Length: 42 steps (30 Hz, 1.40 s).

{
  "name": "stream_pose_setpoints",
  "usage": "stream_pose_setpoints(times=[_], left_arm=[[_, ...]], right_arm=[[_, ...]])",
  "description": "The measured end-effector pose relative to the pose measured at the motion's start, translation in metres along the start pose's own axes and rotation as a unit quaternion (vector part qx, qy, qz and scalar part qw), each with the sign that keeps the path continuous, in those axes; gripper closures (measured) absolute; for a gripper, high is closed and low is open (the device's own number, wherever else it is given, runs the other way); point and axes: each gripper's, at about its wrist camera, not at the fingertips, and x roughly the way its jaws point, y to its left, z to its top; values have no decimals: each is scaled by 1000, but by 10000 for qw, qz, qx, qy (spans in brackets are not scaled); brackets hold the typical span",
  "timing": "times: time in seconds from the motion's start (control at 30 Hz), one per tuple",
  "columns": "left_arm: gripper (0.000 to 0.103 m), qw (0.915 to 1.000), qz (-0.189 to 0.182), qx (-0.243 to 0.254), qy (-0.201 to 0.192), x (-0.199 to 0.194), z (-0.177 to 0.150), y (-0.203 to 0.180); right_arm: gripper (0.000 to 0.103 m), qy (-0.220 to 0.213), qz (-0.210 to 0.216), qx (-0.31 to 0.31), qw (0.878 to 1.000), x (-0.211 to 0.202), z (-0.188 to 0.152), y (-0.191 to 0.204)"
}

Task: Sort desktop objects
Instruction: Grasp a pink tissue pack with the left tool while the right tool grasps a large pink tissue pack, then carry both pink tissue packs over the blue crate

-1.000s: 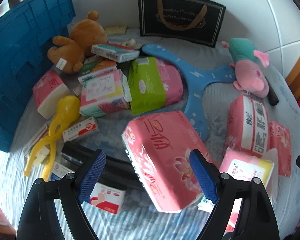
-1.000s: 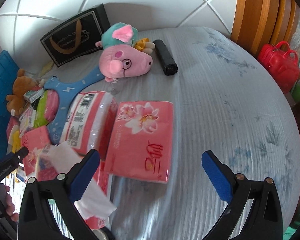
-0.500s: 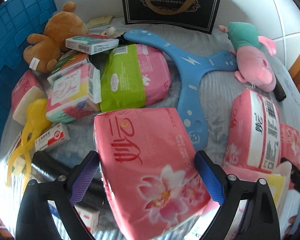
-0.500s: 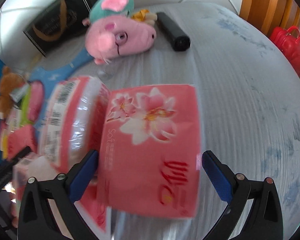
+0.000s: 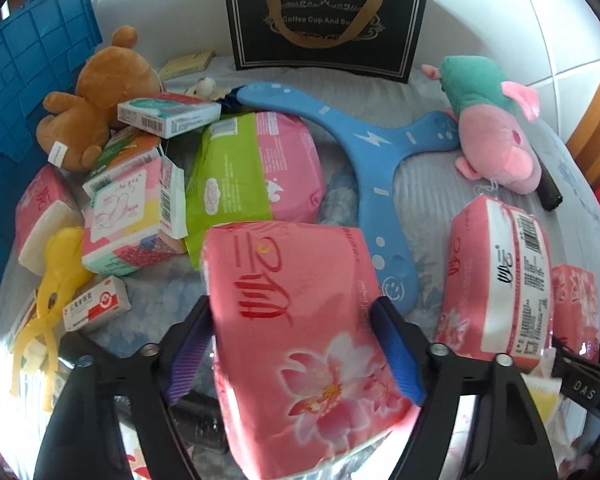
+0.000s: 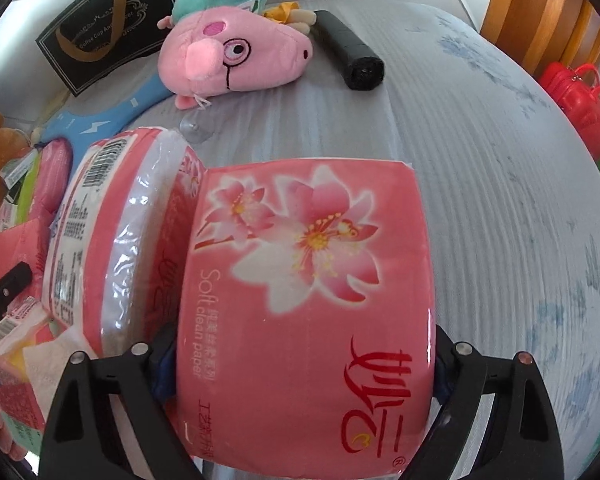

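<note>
1. Left gripper [image 5: 296,354]: two black, angular plastic arms, each tipped with a ribbed blue pad [image 5: 396,354].
2. Silver round screw heads [image 5: 435,349] set into both arms near the pads.
3. Right gripper [image 6: 300,364]: matching black arms, silver and copper-toned screws [image 6: 525,357]; blue pads barely visible.
4. White lettering "DAS" [image 5: 581,387] on a black part at frame edge.

A white tiled wall [image 5: 540,40], wooden slats [image 6: 540,20] and a red plastic basket [image 6: 580,96] edge the scene.
</note>
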Motion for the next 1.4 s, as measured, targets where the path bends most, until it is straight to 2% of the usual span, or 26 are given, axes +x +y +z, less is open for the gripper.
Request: stream_pose_setpoints(times=[0.43, 0.77, 1.03, 1.4], left_arm=[[45, 9991, 53, 6, -427, -53, -13, 15], [50, 9958, 164, -135, -888, -100, -23, 35], [51, 9889, 333, -332, -1408, -149, -27, 62], [51, 9770, 672, -700, -1901, -208, -41, 116]], right_arm=[[11, -590, 100, -9, 9982, -64, -12, -12], [11, -998, 278, -283, 9942, -106, -22, 2], [11, -1398, 562, -759, 9857, -146, -24, 42], [11, -1779, 1032, -1545, 9663, -195, -30, 124]])
